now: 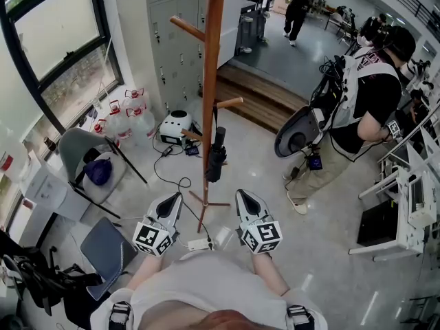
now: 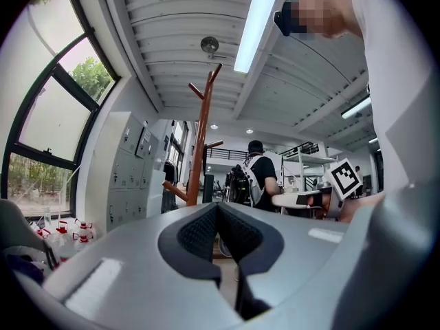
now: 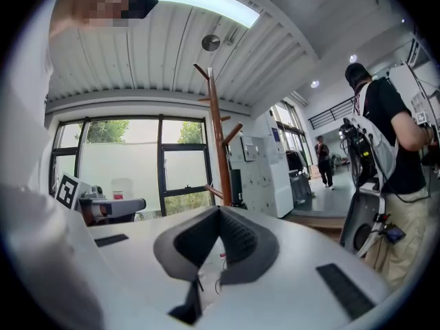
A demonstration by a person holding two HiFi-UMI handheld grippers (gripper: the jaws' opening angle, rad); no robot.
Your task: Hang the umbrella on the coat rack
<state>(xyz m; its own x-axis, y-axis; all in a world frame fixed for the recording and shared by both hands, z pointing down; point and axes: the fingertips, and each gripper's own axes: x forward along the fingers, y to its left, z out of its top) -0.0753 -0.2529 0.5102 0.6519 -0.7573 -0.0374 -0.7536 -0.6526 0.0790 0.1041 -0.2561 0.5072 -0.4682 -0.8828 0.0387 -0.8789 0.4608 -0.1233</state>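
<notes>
Looking down in the head view, both claws sit low, close to the person's chest. The left gripper [image 1: 174, 199] and the right gripper [image 1: 243, 196] each have their jaws pressed together, holding nothing and touching nothing. Just beyond them rises the wooden coat rack [image 1: 212, 74], and there's the umbrella [image 1: 216, 155], black and folded, hanging from a lower peg, tight along the pole. Bare floor [image 1: 275, 163] opens to the right of the rack's foot. A grey folding chair [image 1: 86, 158] crowds the left side, and a bystander in a black shirt [image 1: 364, 102] stands well apart at the right.

Over to the left gripper view: the left gripper [image 2: 217, 208] has its pads meeting tip to tip, empty. The coat rack [image 2: 200, 150] stands ahead with clear air between, and a dark shape just right of the pole looks like the umbrella [image 2: 208, 188].

Now the right gripper view: the right gripper [image 3: 220, 212] is closed too, with nothing between its pads. The rack's pole [image 3: 218, 136] stands ahead of the window, the umbrella [image 3: 236, 186] dark beside it, with open room all the way.
</notes>
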